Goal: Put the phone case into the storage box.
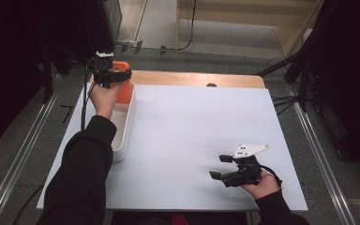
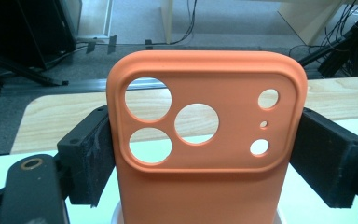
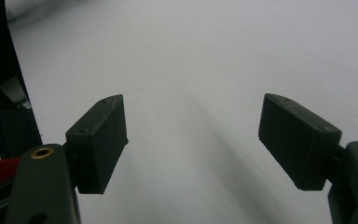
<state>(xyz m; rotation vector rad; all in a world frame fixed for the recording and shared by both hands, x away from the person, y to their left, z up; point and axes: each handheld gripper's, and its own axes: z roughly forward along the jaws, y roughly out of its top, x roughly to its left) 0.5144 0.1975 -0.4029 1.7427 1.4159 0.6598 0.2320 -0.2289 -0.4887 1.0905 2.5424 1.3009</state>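
An orange phone case (image 2: 205, 140) with round camera cut-outs stands upright between the jaws of my left gripper (image 2: 207, 161), which is shut on its two long edges. In the high view that left gripper (image 1: 115, 75) holds the orange phone case (image 1: 124, 92) over the far end of a white tray (image 1: 124, 129) at the table's left. My right gripper (image 1: 221, 167) hovers low at the front right of the white table (image 1: 192, 131), open. Between the right gripper's (image 3: 193, 140) spread jaws there is only white surface.
The white tray is long and narrow and lies along the table's left edge. A wooden strip (image 1: 192, 78) runs along the table's far edge. Tripod legs and cables (image 1: 300, 75) stand on the floor to the right. Black curtains flank both sides.
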